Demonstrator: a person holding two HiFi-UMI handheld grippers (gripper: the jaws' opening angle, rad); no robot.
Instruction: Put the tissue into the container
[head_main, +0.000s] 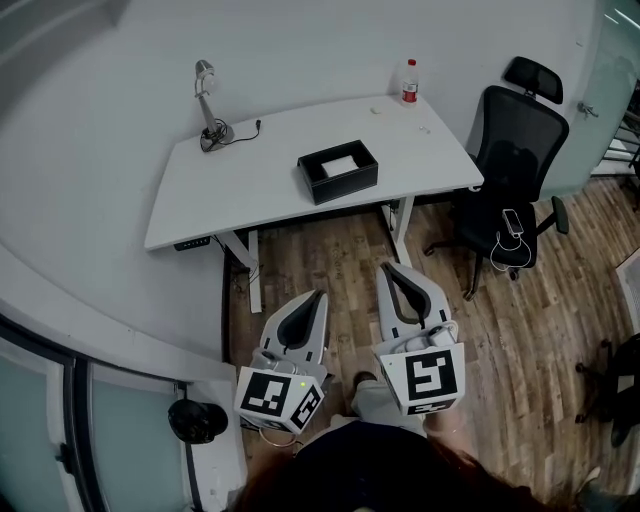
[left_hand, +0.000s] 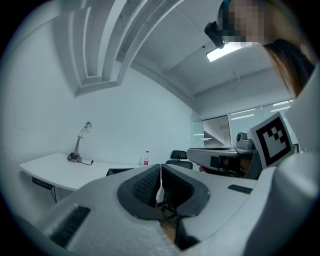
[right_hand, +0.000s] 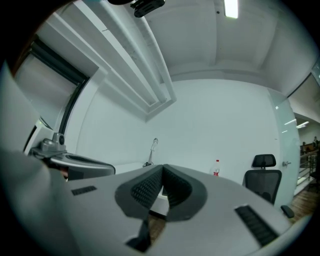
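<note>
The left claw (head_main: 317, 297) and right claw (head_main: 386, 267), both shut on nothing, hang well short of the tabletop (head_main: 230, 180), where something white, perhaps the tissue (head_main: 338, 166), lies inside the container (head_main: 340, 186); arriving shut, they may only shove it.

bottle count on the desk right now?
1. The bottle stands at the far right corner of the desk, near the black chair. The inside of the black container is only partly visible.

White L gripper (head_main: 318, 296), R gripper (head_main: 386, 268), b&w cubes (head_main: 280, 398)
</note>
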